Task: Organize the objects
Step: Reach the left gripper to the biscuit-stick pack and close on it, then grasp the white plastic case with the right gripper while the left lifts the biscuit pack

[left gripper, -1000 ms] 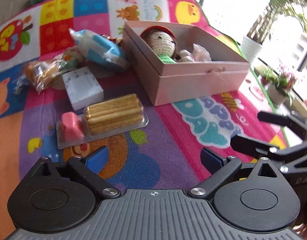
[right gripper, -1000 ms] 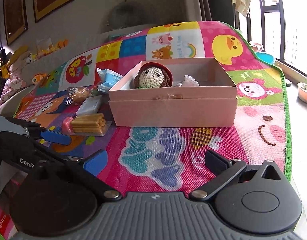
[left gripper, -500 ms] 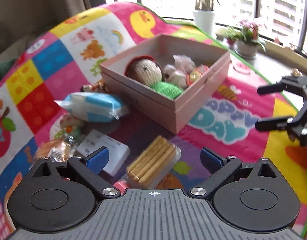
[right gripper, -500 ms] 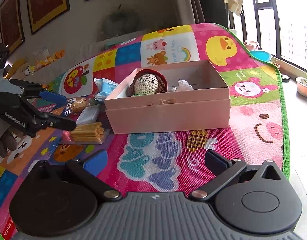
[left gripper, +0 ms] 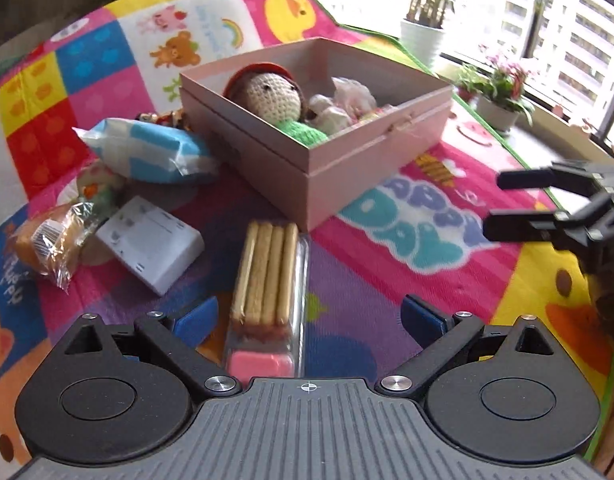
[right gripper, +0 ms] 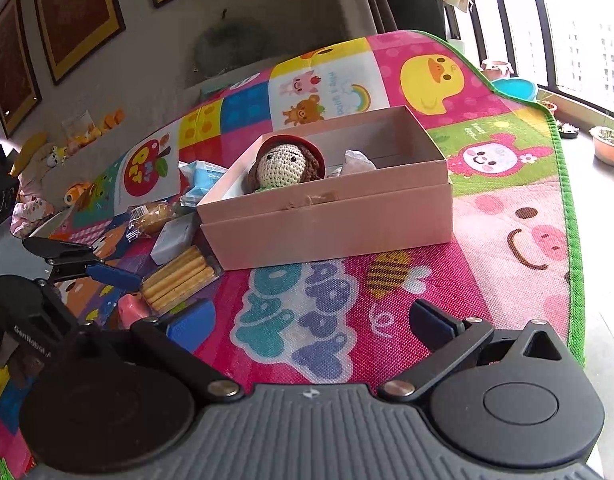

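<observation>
A pink cardboard box (left gripper: 371, 168) (right gripper: 335, 224) stands on the colourful mat and holds a crocheted doll (left gripper: 273, 96) (right gripper: 287, 164) and small wrapped items. A clear tray of biscuit sticks (left gripper: 267, 276) (right gripper: 179, 278) with a pink block lies in front of the box. My left gripper (left gripper: 307, 316) is open, low over the near end of that tray, the tray between its fingers; it also shows in the right wrist view (right gripper: 83, 258). My right gripper (right gripper: 311, 320) is open and empty above the mat; it also shows in the left wrist view (left gripper: 507, 204).
Left of the box lie a blue-white packet (left gripper: 147, 150), a white box (left gripper: 153, 242) and a wrapped bun (left gripper: 51, 240). The mat's green edge (right gripper: 567, 208) runs along the right. Potted plants (left gripper: 503, 96) stand by the window.
My left gripper has swung round and lowered over the biscuit tray, which now lies lengthwise between its fingers. My right gripper has stayed nearly still, open.
</observation>
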Demonstrator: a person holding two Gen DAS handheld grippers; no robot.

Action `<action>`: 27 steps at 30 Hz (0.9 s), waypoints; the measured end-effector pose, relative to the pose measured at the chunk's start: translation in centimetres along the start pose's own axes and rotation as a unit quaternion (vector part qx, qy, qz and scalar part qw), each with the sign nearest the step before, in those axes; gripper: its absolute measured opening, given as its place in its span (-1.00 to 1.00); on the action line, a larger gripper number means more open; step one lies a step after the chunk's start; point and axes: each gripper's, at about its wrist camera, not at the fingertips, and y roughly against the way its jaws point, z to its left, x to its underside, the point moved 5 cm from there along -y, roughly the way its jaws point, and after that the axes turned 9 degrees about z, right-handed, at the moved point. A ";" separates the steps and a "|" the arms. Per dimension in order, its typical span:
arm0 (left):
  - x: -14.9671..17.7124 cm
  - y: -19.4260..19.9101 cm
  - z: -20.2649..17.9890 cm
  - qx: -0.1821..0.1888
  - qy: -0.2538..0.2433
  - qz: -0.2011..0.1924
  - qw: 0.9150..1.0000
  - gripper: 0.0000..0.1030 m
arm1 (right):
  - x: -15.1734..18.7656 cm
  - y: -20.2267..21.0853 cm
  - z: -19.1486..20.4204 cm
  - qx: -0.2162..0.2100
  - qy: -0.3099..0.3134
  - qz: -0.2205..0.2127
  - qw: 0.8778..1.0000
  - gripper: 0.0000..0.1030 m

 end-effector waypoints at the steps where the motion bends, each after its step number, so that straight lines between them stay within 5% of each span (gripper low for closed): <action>1: -0.5 -0.4 0.2 -0.011 0.006 -0.003 1.000 0.96 | 0.1 0.0 -0.1 0.001 -0.002 0.000 1.000 1.00; 4: -1.6 -2.3 0.8 -0.025 0.030 0.012 0.999 0.89 | 0.0 -0.1 -0.2 0.006 -0.006 0.001 1.000 1.00; 13: 1.2 -1.0 0.7 -0.056 0.072 -0.043 0.995 0.64 | -0.1 -1.9 0.1 0.007 0.010 0.053 0.999 1.00; 14: 1.6 -0.7 0.6 -0.055 0.073 -0.049 0.995 0.53 | -0.1 -1.9 0.2 0.011 0.014 0.055 0.998 1.00; 15: 1.9 -0.3 0.7 -0.059 0.079 -0.056 0.994 0.16 | 0.0 -2.0 0.2 0.013 0.016 0.058 0.998 1.00; 17: 2.7 0.5 1.4 -0.066 0.103 -0.067 0.990 -0.24 | -0.1 -2.1 0.2 0.014 0.016 0.064 0.998 1.00; 20: 4.7 2.1 3.0 -0.052 0.165 -0.075 0.982 -0.28 | -0.1 -2.5 0.8 0.034 0.034 0.080 0.996 1.00; 23: 7.9 4.4 4.3 -0.079 0.199 -0.081 0.973 -0.28 | 0.0 -3.1 2.5 0.055 0.084 0.099 0.990 1.00; 27: 12.0 6.9 5.4 -0.134 0.216 -0.075 0.964 -0.28 | -0.3 -3.6 7.7 -0.002 0.151 0.094 0.984 1.00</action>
